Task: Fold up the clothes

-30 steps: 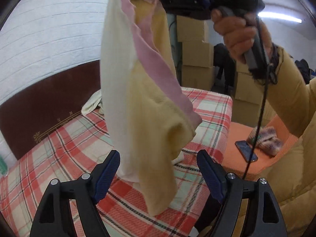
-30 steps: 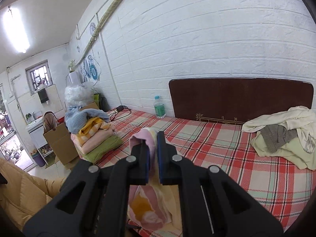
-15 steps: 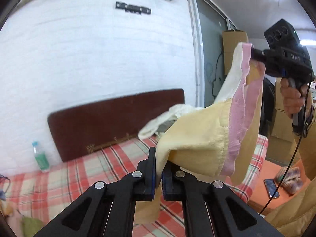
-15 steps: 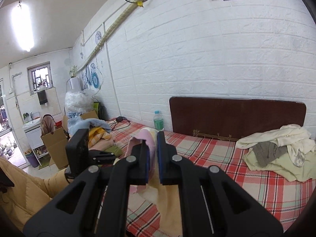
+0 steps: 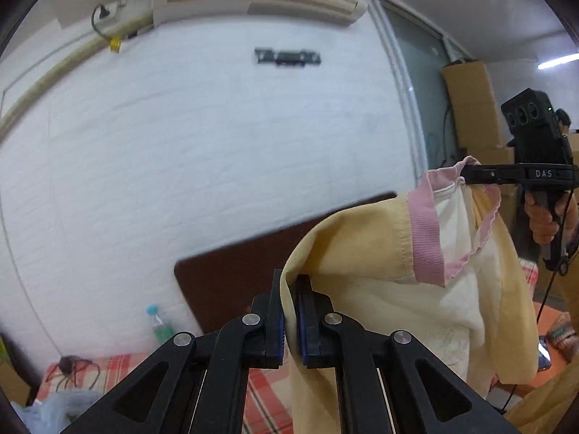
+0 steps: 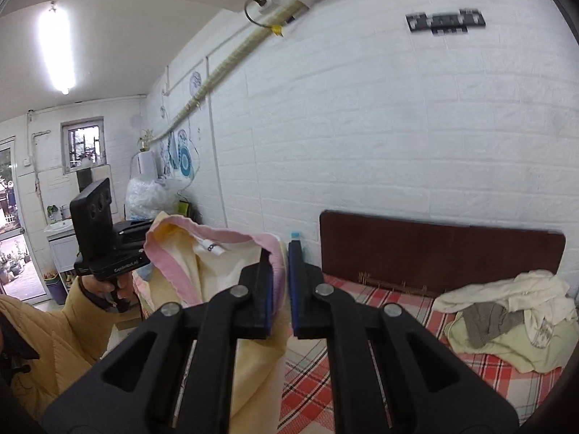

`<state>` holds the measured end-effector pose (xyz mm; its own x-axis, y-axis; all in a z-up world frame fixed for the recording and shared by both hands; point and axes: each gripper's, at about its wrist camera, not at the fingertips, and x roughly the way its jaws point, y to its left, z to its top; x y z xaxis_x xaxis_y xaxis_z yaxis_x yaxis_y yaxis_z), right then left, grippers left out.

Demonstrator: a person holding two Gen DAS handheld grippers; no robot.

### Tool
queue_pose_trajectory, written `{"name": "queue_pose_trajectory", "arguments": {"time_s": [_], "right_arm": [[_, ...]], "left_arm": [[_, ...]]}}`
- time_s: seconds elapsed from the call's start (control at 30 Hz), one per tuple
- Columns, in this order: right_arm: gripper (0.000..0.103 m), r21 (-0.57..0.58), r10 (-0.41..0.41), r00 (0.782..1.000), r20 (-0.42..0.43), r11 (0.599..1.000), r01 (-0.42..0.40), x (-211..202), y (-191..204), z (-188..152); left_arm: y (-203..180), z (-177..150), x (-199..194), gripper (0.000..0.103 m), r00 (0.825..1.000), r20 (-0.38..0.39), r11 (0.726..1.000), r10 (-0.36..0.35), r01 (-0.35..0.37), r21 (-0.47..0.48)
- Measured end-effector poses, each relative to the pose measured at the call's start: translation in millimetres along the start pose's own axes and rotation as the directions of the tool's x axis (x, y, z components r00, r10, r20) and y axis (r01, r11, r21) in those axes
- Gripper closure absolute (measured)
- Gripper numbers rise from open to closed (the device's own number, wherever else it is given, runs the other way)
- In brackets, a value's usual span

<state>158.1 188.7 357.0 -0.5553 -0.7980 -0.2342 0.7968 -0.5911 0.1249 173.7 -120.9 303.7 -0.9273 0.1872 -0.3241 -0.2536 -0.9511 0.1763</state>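
- The garment (image 5: 365,253) is a pale yellow knit top with a pink ribbed neckband; it hangs in the air between the two grippers, above the bed (image 6: 409,305) with its red, white and green plaid sheet.
- Its inside lining looks cream-white, and in the right wrist view a small white label (image 6: 211,246) with dark print sits just under the pink band at the neck.
- The neckband loops open between the two grips, so the neck hole gapes and the yellow body drops in loose folds below it.
- The left gripper (image 5: 289,311) has its blue-padded fingers pinched tight on a yellow fold of the garment, and cloth runs down between the pads and out below them.
- The right gripper (image 6: 281,285) is closed on the pink neckband, with the pink rib pressed between its pads.
- In the left wrist view the right gripper appears at the far right, clamping the pink edge, held by a hand (image 5: 542,222) in a mustard-yellow sleeve.
- A heap of unfolded clothes (image 6: 506,322), cream, grey and light green, lies on the bed by the dark brown headboard (image 6: 434,249).
- A plastic bottle (image 5: 157,323) with a blue cap stands by the white brick wall, left of the headboard.
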Motion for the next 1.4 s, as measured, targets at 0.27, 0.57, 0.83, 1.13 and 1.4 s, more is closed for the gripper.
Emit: {"name": "queue_pose_trajectory", "arguments": {"time_s": [0.27, 0.57, 0.83, 1.13, 1.4], "right_arm": [[0.055, 0.073, -0.171, 0.877, -0.449, 0.971, 0.227, 182, -98, -109], [0.029, 0.136, -0.116, 0.745, -0.656, 0.954, 0.269, 194, -113, -252], [0.042, 0.194, -0.116, 0.749, -0.653, 0.930, 0.313, 179, -99, -293], [0.100, 0.055, -0.376, 0.731, -0.570, 0.870, 0.490, 160, -153, -224], [0.100, -0.208, -0.643, 0.603, -0.472, 0.746, 0.632, 166, -205, -170]], "left_arm": [[38, -130, 202, 0.097, 0.883, -0.468, 0.986, -0.015, -0.065, -0.153], [59, -198, 247, 0.051, 0.812, -0.579, 0.963, -0.072, -0.094, -0.252], [64, -205, 248, 0.032, 0.804, -0.592, 0.964, -0.063, -0.104, -0.244], [66, -191, 245, 0.035, 0.828, -0.556, 0.962, -0.072, -0.089, -0.257], [54, -166, 254, 0.034, 0.840, -0.534, 0.971, -0.096, -0.039, -0.236]]}}
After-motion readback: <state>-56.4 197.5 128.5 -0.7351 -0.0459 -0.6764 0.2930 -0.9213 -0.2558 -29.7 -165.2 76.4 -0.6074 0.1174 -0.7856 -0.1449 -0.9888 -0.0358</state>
